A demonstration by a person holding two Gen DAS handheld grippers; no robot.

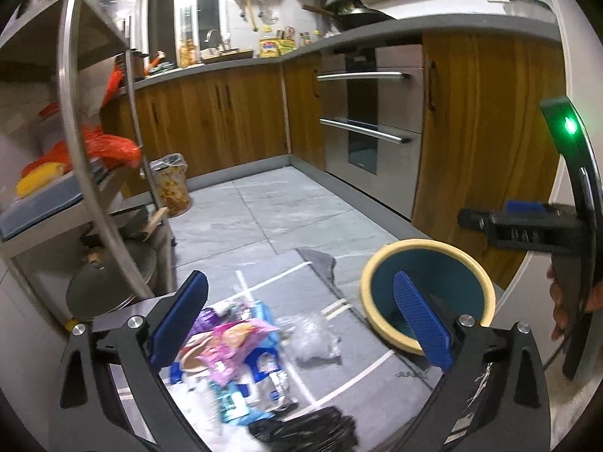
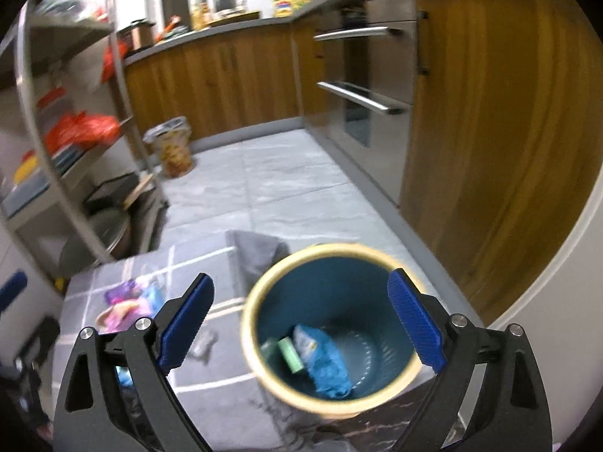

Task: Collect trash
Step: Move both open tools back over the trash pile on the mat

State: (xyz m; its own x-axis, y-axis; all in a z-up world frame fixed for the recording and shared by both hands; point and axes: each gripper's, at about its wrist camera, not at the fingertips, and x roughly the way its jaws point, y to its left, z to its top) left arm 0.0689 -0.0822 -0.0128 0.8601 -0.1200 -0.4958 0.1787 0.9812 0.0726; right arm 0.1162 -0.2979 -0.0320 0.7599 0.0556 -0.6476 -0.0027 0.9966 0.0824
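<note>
- The left gripper (image 1: 301, 320) is being shown as a black frame with two curved arms, each one ending in a bright blue pad with a fine ribbed texture.
- Round silver screw heads are being seen at the joints of both arms, two on each side.
- The right gripper (image 2: 299, 322) is being shown with the same build: black arms with triangular cut-outs, silver screws, blue ribbed pads (image 2: 412, 326).
- In the left wrist view, the right gripper is being seen from the side, with a curved black body and a lit green lamp (image 1: 570, 127).
- Fingers of a hand (image 1: 559, 301) are being glimpsed beside that body.
</note>
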